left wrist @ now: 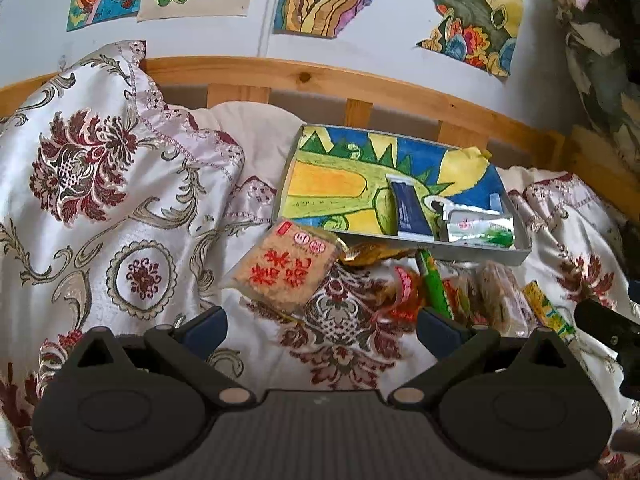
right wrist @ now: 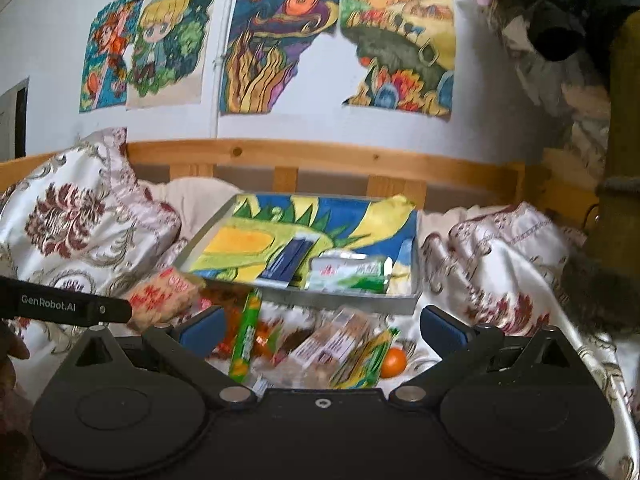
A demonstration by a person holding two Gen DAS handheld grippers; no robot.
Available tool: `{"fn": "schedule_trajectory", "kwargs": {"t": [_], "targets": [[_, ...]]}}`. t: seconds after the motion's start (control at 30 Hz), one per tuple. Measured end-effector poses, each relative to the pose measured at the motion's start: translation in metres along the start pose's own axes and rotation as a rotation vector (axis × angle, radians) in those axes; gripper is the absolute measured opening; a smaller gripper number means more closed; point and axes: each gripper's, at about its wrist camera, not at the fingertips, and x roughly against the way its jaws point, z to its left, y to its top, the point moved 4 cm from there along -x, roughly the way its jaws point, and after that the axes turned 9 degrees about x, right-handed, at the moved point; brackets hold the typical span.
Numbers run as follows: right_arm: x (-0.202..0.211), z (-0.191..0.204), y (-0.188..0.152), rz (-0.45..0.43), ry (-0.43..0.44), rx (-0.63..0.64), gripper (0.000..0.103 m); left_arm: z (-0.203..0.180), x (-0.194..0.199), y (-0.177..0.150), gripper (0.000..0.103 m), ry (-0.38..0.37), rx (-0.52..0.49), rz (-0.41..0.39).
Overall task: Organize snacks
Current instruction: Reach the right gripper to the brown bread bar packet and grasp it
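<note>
A grey tray (left wrist: pixel 480 250) (right wrist: pixel 352 300) lined with a colourful drawing lies on the bed. In it are a dark blue packet (left wrist: pixel 410 210) (right wrist: pixel 290 260) and a green-and-white packet (left wrist: pixel 480 228) (right wrist: pixel 348 274). In front of it lie loose snacks: a brown rice cake pack with red characters (left wrist: pixel 286 266) (right wrist: pixel 162 294), a green stick pack (left wrist: pixel 434 284) (right wrist: pixel 246 336), wrapped biscuits (left wrist: pixel 500 296) (right wrist: pixel 332 344), a yellow-green packet (left wrist: pixel 548 310) (right wrist: pixel 364 356) and an orange (right wrist: pixel 394 362). My left gripper (left wrist: pixel 322 330) is open and empty, near the rice cake pack. My right gripper (right wrist: pixel 322 330) is open and empty over the snack pile.
A patterned white and maroon bedspread (left wrist: pixel 120 200) covers the bed, bunched up at the left. A wooden bed rail (left wrist: pixel 320 76) (right wrist: pixel 320 156) runs behind the tray, under a wall of drawings. The left gripper's body (right wrist: pixel 60 304) shows at the left of the right wrist view.
</note>
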Motion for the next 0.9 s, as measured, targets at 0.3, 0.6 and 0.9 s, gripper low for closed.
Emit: {"fn": "schedule_trajectory", "kwargs": {"t": [0.3, 0.6, 0.9], "targets": [[-0.007, 0.01, -0.008, 0.065, 0.044, 0.015, 0.102, -0.001, -0.004, -0.014, 0.102, -0.004, -0.028, 0.057], [-0.016, 0.01, -0.011, 0.101, 0.08, -0.007, 0.102, -0.006, -0.013, -0.023, 0.102, -0.005, -0.048, 0.097], [-0.024, 0.006, -0.011, 0.126, 0.096, -0.042, 0.102, -0.014, -0.019, -0.031, 0.102, -0.018, -0.066, 0.118]]}}
